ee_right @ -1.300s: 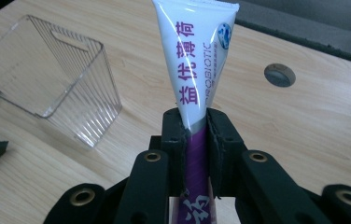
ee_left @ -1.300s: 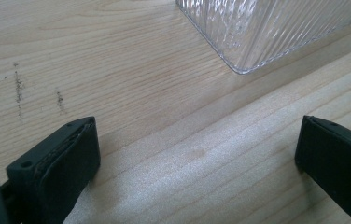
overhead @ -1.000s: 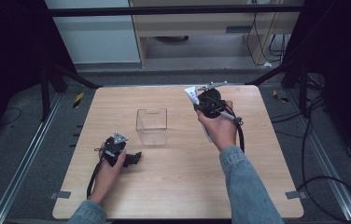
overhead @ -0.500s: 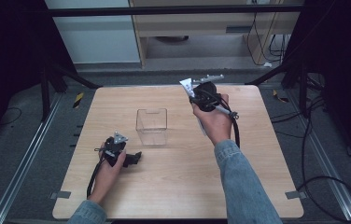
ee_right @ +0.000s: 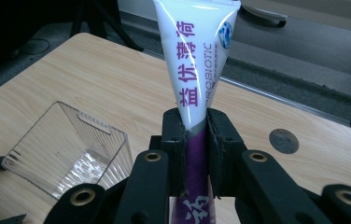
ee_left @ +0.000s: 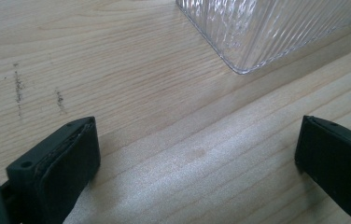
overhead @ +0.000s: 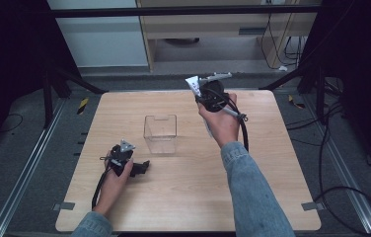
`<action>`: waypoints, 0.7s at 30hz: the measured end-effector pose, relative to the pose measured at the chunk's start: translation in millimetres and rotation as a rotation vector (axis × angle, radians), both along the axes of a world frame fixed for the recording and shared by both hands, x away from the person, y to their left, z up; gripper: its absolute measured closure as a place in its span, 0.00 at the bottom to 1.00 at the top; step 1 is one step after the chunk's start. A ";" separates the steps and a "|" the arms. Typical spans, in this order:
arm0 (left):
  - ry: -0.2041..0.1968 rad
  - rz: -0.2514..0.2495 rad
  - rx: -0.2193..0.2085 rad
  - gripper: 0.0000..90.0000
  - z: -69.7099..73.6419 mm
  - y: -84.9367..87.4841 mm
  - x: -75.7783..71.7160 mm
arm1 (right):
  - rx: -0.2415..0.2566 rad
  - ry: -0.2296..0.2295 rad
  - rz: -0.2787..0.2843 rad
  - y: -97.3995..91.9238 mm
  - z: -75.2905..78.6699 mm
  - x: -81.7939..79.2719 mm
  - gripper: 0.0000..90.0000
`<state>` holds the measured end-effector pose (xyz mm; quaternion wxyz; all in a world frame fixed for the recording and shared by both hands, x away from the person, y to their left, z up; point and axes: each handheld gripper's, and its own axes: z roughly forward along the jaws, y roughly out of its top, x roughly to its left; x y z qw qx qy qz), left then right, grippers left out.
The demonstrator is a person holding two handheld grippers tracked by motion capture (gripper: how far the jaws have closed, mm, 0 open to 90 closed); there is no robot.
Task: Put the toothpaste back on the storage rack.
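Note:
My right gripper (ee_right: 195,126) is shut on a white and purple toothpaste tube (ee_right: 197,56), whose flat crimped end sticks up past the jaws. In the high view that gripper (overhead: 204,91) is held above the far right part of the table with the tube (overhead: 194,86) pointing up and left. A clear ribbed plastic box (overhead: 160,133) stands mid-table, left of and nearer than the tube; it is empty (ee_right: 71,151). My left gripper (overhead: 141,167) rests on the wood just near of the box, jaws wide apart with nothing between them (ee_left: 197,154); the box's corner (ee_left: 257,32) lies ahead.
The light wooden table (overhead: 272,163) has bare wood on the right and near side. Behind its far edge are a grey floor, black frame legs and cables (overhead: 282,54). A round grommet (ee_right: 283,139) sits in the tabletop by the far edge.
My right hand has lifted the tube and carried it a little left, toward the box side. The left hand and gripper have stayed where they were.

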<state>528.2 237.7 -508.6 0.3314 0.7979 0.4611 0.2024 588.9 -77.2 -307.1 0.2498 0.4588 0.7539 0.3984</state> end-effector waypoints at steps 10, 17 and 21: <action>0.002 0.000 0.001 0.00 0.2 0.1 0.0 | 0.000 -0.011 0.016 12.8 5.5 3.9 0.87; 0.002 0.000 0.001 0.00 0.2 0.1 0.0 | 0.004 -0.026 0.022 20.2 9.2 7.1 0.87; 0.002 -0.001 0.001 0.00 0.2 0.1 0.0 | 0.003 -0.039 0.028 25.0 12.4 9.0 0.87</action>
